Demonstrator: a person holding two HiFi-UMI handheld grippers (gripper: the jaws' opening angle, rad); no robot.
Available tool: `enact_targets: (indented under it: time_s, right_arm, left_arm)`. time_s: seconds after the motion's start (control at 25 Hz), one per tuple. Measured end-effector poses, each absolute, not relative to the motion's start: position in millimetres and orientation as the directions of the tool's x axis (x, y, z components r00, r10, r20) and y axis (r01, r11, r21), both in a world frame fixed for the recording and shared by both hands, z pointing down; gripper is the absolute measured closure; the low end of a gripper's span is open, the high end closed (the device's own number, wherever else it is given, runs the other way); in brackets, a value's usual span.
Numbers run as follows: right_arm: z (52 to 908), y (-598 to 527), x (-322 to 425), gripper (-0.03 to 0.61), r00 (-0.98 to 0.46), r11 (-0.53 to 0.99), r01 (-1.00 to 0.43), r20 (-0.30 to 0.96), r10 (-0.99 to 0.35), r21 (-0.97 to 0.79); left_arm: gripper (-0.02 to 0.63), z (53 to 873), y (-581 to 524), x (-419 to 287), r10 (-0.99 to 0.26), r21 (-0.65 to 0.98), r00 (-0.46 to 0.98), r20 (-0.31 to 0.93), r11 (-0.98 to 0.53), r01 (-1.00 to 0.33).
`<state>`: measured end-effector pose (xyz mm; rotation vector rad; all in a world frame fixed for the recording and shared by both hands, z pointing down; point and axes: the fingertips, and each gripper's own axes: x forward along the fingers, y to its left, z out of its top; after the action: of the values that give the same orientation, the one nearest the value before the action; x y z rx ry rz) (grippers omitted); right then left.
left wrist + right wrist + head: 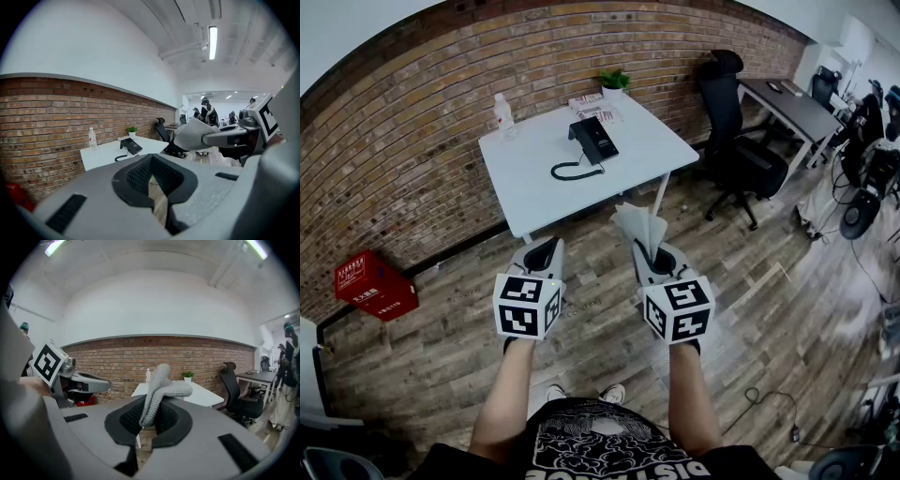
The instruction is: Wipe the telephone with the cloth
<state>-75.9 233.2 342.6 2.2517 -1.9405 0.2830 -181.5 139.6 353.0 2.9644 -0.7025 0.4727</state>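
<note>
**Cloth in the right gripper, telephone on the table ahead**

Head view: I hold both grippers out over the wood floor, well short of the white table (pixel 534 183). The black telephone (pixel 595 139) sits near the table's middle, its coiled cord curling toward the near edge. A bottle (pixel 502 111) and a small plant (pixel 614 81) stand at the far side. The right gripper (pixel 652 255) has a grey cloth (pixel 639 225) sticking up out of its jaws. The left gripper (pixel 542 253) is beside it, apart from it.

Left gripper view: my jaws are drawn together with only a thin slit between the pads, and nothing is in them. The telephone lies on the table beyond.

Right gripper view: my jaws are clamped on the cloth's lower end, and its top flops over to the right.
</note>
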Motion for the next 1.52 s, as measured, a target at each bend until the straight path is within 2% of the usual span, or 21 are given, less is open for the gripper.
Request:
enact_targets:
  time_s: [0.92,1.52]
  right_arm:
    - [358,255,-8,0.568,0.082,-0.093,-0.995,0.228,-0.97,-0.04]
    - [371,168,42,0.568,0.107,-0.118,-0.993,0.276,-0.955,-0.023]
  left_arm:
    - [0.607,368,167,-112,-0.462,-0.039,0.821,0.335,-0.878,-0.478]
    - [0.607,379,73,-53,-0.418,-0.013,0.841,0.342,-0.898,-0.441]
